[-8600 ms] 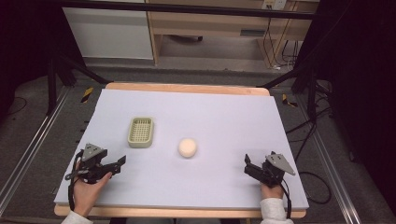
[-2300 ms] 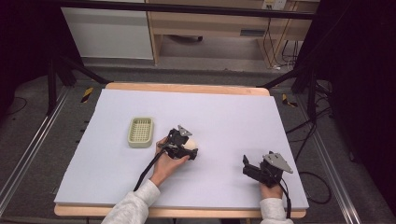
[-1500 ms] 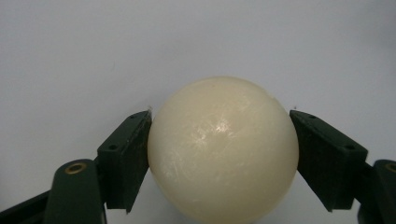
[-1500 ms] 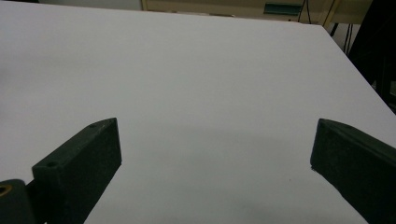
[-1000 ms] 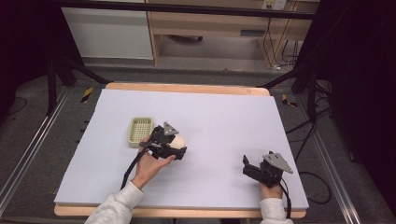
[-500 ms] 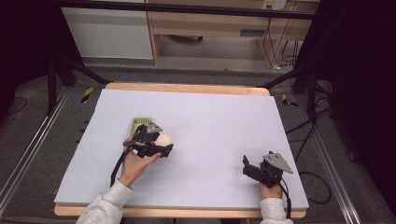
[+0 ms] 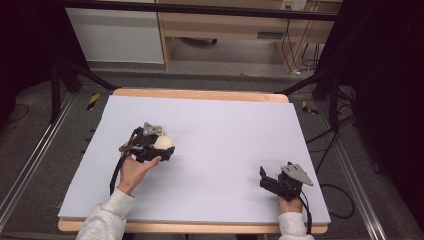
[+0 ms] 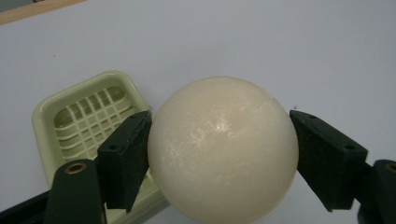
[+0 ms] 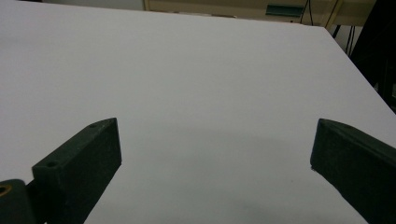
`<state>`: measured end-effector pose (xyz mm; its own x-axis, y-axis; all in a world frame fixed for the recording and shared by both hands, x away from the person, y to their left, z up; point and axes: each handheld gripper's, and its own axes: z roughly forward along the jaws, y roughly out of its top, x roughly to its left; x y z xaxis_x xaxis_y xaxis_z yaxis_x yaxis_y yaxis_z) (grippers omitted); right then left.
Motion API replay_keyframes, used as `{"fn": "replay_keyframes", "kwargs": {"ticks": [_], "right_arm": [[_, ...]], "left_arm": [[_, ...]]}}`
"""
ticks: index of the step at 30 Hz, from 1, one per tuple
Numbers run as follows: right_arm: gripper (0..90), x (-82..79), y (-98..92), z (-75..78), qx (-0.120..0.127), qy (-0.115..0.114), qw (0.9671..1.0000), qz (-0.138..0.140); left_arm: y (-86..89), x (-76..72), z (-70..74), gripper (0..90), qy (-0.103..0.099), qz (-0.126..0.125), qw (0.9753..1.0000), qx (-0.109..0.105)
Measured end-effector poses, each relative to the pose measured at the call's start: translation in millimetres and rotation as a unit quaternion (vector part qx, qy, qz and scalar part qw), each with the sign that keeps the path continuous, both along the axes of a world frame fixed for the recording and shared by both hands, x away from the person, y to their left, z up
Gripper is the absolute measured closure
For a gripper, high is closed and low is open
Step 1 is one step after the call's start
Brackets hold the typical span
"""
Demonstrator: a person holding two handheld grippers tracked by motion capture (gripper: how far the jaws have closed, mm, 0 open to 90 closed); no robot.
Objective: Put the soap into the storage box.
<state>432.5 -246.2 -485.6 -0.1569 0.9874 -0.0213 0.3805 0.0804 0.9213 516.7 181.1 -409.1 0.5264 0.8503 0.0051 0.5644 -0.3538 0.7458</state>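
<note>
1. The ball [image 8: 223, 148] is cream-white, round and smooth, with a faint glossy sheen.
2. It sits pinched between the left gripper [image 8: 219, 158]'s flat black fingers [image 8: 125, 158], above the left part of the desk [image 7: 225, 130].
3. Just behind it lies a pale green plastic tray [image 8: 74, 121], rectangular with rounded corners and a grid floor.
4. The right gripper [image 9: 215, 172] rests near the desk's front right; its fingers [image 9: 79, 168] are spread wide over the matte lavender surface.
</note>
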Motion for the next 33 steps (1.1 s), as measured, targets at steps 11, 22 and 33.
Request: {"fn": "replay_keyframes", "kwargs": {"ticks": [11, 22, 33], "right_arm": [[2.3, 0.1, 0.4, -0.2, -0.002, -0.001, 1.0000, 0.002], [2.3, 0.5, 0.4, -0.2, -0.001, 0.002, 1.0000, 0.001], [2.3, 0.8, 0.2, -0.2, -0.001, 0.003, 1.0000, 0.001]], "left_arm": [[10.6, 10.9, -4.6, 24.0, 0.005, 0.020, 0.9998, 0.005], [24.9, 20.4, -3.3, 24.0, 0.006, 0.039, 0.9992, -0.003], [36.1, 32.3, -5.6, 24.1, 0.011, 0.058, 0.9982, -0.005]]}}
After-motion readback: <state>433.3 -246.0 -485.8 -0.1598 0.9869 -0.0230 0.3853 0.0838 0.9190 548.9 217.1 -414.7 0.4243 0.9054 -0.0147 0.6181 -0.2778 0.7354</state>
